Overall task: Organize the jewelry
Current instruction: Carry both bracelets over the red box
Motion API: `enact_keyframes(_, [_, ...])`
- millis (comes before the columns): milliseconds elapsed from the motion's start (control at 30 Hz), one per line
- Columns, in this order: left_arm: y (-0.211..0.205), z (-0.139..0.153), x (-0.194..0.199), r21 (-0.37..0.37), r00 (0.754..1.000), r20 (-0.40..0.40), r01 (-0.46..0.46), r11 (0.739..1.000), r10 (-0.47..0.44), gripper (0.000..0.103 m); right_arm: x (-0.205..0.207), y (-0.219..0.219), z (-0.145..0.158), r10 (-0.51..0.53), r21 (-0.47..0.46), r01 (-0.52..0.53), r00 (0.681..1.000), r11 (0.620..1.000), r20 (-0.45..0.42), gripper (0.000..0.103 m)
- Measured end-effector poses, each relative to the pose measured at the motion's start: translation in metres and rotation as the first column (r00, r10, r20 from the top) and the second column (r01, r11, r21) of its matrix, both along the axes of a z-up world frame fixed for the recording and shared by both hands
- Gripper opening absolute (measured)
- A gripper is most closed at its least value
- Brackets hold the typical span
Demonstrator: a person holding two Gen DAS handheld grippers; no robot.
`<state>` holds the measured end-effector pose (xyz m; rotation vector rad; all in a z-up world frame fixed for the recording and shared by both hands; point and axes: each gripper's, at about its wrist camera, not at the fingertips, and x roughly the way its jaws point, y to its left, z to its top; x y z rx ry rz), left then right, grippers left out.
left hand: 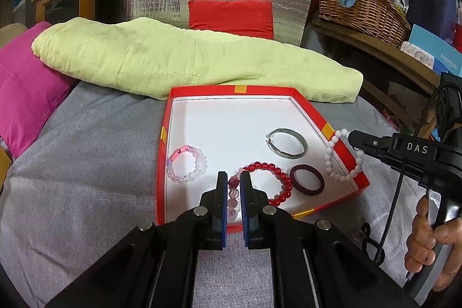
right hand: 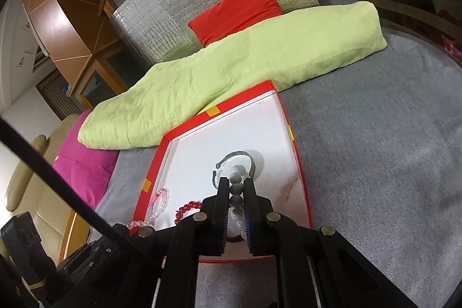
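Jaws grip bracelets: left a pink bracelet (left hand: pixel 233 194), right white beads (left hand: pixel 340 155) over the tray rim (left hand: pixel 343 147).

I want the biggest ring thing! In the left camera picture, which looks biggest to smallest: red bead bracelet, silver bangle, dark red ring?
1. Red bead bracelet
2. Silver bangle
3. Dark red ring

The bracelet lies nearer the camera than the bangle, so their order is unsure.
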<state>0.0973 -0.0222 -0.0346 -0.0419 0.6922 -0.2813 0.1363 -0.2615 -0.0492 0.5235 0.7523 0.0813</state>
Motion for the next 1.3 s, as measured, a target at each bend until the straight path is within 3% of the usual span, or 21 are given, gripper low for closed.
enact_keyframes(233, [-0.003,-0.004,0.005,0.001,1.000,-0.010,-0.017,1.000,0.017,0.008,0.012,-0.001,-0.006,-0.018,0.015,0.018,1.000,1.000,0.011,0.011])
enact_keyframes(500, [-0.005,-0.010,0.011,0.005,0.999,-0.034,-0.029,1.000,0.029,0.008,0.022,-0.007,-0.016,-0.034,0.119,0.035,0.999,0.992,-0.010,0.011])
enact_keyframes(1300, [-0.007,-0.021,0.020,0.039,0.994,-0.094,-0.044,0.998,0.047,0.008,0.021,-0.012,-0.021,-0.078,0.039,0.080,0.996,0.996,-0.043,0.014])
